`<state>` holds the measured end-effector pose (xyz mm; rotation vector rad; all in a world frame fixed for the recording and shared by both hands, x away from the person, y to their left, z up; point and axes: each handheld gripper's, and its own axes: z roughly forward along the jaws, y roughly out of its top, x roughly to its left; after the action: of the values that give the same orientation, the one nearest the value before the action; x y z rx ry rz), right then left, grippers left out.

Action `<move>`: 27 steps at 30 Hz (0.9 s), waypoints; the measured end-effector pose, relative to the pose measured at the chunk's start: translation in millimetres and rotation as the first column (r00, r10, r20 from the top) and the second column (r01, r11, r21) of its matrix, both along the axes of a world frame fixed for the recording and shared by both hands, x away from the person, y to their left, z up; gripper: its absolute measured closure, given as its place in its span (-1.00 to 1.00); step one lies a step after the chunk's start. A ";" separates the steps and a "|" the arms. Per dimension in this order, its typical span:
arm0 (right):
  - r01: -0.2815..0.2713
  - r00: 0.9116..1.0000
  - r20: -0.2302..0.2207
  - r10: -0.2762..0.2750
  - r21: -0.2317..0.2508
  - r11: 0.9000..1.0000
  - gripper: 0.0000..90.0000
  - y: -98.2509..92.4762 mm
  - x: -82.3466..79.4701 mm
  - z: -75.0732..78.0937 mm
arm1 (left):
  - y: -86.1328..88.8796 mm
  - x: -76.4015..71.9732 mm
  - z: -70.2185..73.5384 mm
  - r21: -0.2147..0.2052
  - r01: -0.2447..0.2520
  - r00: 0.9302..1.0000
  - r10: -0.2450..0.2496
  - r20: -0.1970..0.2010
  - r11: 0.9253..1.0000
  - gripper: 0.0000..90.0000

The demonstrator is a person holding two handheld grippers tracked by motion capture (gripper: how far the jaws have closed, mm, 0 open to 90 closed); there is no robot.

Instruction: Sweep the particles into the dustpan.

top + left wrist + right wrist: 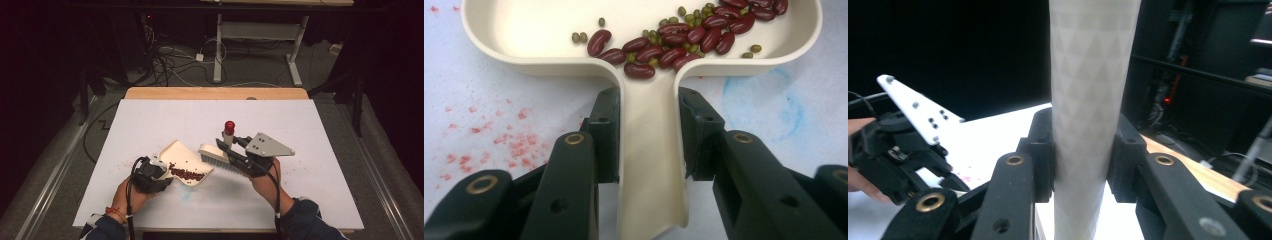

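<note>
Cream dustpan handle (651, 150) between left tool (649, 135) pads.

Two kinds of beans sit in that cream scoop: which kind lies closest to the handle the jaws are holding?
The dark red kidney beans: one lies right at the mouth of the dustpan handle. The small green beans sit farther in.

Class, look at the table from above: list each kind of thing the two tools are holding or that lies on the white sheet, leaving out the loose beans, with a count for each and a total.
Dustpan: 1
Brush: 1
Tools: 2, left tool and right tool
Total: 4
</note>
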<state>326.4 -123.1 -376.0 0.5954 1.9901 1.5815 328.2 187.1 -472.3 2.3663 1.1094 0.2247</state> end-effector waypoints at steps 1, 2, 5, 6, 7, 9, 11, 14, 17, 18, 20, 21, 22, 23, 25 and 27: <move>0.009 1.000 0.003 -0.009 0.000 1.000 0.55 -5.5 -0.2 1.7 | 0.3 0.0 0.2 0.001 0.000 1.000 0.000 0.000 1.000 0.40; 0.015 1.000 0.004 -0.015 0.000 1.000 0.55 -11.0 -0.3 3.4 | 0.8 0.1 0.5 0.002 -0.001 1.000 0.001 0.000 1.000 0.40; 0.032 0.999 0.007 -0.032 0.006 0.999 0.55 -29.2 -0.2 8.8 | 3.0 0.3 1.0 -0.002 -0.006 1.000 0.006 0.003 1.000 0.40; 0.037 0.999 0.007 -0.037 0.003 0.999 0.55 -34.4 -0.1 10.1 | 3.4 0.4 1.0 -0.003 -0.007 1.000 0.007 0.003 1.000 0.40; 0.046 0.999 0.008 -0.046 0.001 0.999 0.55 -38.3 -0.3 11.0 | 3.8 0.5 0.8 -0.004 -0.008 1.000 0.008 0.002 1.000 0.40; 0.059 0.998 0.007 -0.059 -0.004 0.998 0.55 -47.8 -0.9 12.4 | 4.2 0.7 0.3 -0.002 -0.008 1.000 0.008 0.001 1.000 0.40; 0.078 0.997 0.005 -0.078 -0.008 0.997 0.55 -59.8 -1.8 12.3 | 4.2 0.7 -0.1 -0.002 -0.008 1.000 0.008 0.001 1.000 0.40; 0.087 0.996 0.001 -0.087 -0.013 0.996 0.55 -66.0 -2.2 11.0 | 4.1 0.6 -0.6 0.001 -0.009 1.000 0.009 0.002 1.000 0.40; 0.102 0.995 -0.008 -0.103 -0.036 0.994 0.55 -71.2 0.1 5.4 | 3.7 0.5 -1.9 0.002 -0.010 1.000 0.010 0.005 1.000 0.40; 0.102 0.995 -0.008 -0.103 -0.036 0.994 0.55 -71.2 0.1 5.4 | 3.5 0.3 -2.3 0.004 -0.011 1.000 0.011 0.008 1.000 0.40; 0.107 0.994 -0.006 -0.108 -0.045 0.993 0.55 -71.2 2.0 3.0 | 3.4 -0.1 -2.9 0.004 -0.013 1.000 0.013 0.012 1.000 0.40; 0.106 0.994 -0.012 -0.107 -0.046 0.993 0.55 -71.1 2.3 2.2 | 3.6 -0.2 -3.0 0.004 -0.014 1.000 0.013 0.013 1.000 0.40; 0.103 0.994 -0.015 -0.104 -0.046 0.994 0.55 -71.0 2.7 1.6 | 3.9 -0.1 -3.1 0.005 -0.014 1.000 0.014 0.014 1.000 0.40; 0.103 0.994 -0.017 -0.104 -0.050 0.993 0.55 -70.9 3.0 1.2 | 4.3 0.0 -3.2 0.006 -0.014 1.000 0.014 0.015 1.000 0.40; 0.102 0.994 -0.017 -0.104 -0.056 0.993 0.55 -70.5 2.9 1.1 | 5.2 0.3 -3.4 0.006 -0.018 1.000 0.018 0.017 1.000 0.40; 0.098 0.995 -0.020 -0.099 -0.060 0.993 0.55 -70.2 2.5 1.6 | 6.2 0.4 -3.6 0.005 -0.020 1.000 0.020 0.016 1.000 0.40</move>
<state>328.9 -193.3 -374.4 0.6808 1.9852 1.4583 328.6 193.3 -475.9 2.3549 1.1271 0.2531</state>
